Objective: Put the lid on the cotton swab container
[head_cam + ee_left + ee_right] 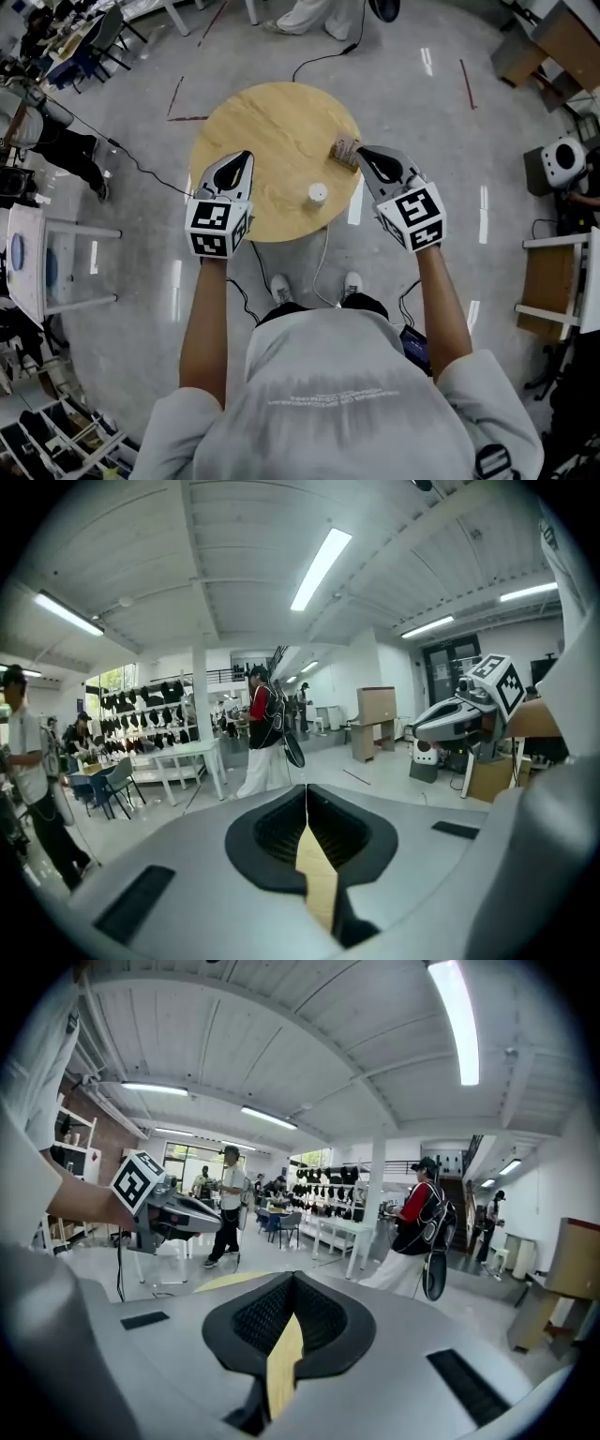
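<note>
This looks like a large open robotics lab or workshop hall. A polished grey floor (422, 122) carries tape marks (175, 97) and loose cables (323, 59) around a round wooden worktop (272, 141). Long strip lights (321, 569) run across a white ribbed ceiling (234, 564). White tables (183, 755) and chairs (117, 782) stand beside racks of dark items (150, 708), perhaps gear or clothing. Several people (262, 733) stand about, and a white machine (562, 161) sits near wooden crates (562, 37).

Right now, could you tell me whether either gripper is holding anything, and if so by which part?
Nothing is held. The left gripper and the right gripper both have their jaws shut together with nothing between them, over the round table.
</note>
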### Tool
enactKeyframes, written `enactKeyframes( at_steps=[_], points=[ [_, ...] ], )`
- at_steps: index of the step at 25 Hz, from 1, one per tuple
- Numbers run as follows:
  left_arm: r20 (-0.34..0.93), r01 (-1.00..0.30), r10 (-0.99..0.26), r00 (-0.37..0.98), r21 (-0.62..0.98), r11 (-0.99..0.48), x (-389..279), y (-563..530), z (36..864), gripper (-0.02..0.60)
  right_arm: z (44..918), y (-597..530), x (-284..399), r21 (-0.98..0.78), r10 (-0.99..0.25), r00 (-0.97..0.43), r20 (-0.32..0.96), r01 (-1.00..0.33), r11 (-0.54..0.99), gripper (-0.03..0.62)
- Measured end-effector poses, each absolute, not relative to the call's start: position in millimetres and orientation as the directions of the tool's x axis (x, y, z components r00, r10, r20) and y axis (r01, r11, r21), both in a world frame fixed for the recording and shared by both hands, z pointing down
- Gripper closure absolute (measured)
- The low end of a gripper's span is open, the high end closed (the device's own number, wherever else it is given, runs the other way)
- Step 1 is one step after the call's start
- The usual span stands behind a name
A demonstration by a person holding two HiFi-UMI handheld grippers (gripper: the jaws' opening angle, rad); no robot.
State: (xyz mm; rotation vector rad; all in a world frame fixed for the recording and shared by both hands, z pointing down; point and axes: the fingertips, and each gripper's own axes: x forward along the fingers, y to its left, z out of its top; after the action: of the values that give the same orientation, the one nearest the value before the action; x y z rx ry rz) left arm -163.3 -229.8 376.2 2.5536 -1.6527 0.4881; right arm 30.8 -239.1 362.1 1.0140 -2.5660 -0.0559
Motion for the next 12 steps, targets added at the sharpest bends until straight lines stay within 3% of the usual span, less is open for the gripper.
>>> enactKeyframes(
  at_steps=[5, 12],
  points=[
    [0.351, -0.867, -0.814, 0.463, -0.012, -0.499, -172, -250, 413, 0.561, 386, -246, 25, 0.142, -0.742, -0.563, 0.365, -0.754, 0.642, 0.566],
    [0.437, -0.827, -0.722, 0.536, 0.096, -0.555, -155, -257, 468, 0.561, 444, -245, 37, 0.071, -0.72, -0.518, 0.461, -0.787, 0.612, 0.549]
  ],
)
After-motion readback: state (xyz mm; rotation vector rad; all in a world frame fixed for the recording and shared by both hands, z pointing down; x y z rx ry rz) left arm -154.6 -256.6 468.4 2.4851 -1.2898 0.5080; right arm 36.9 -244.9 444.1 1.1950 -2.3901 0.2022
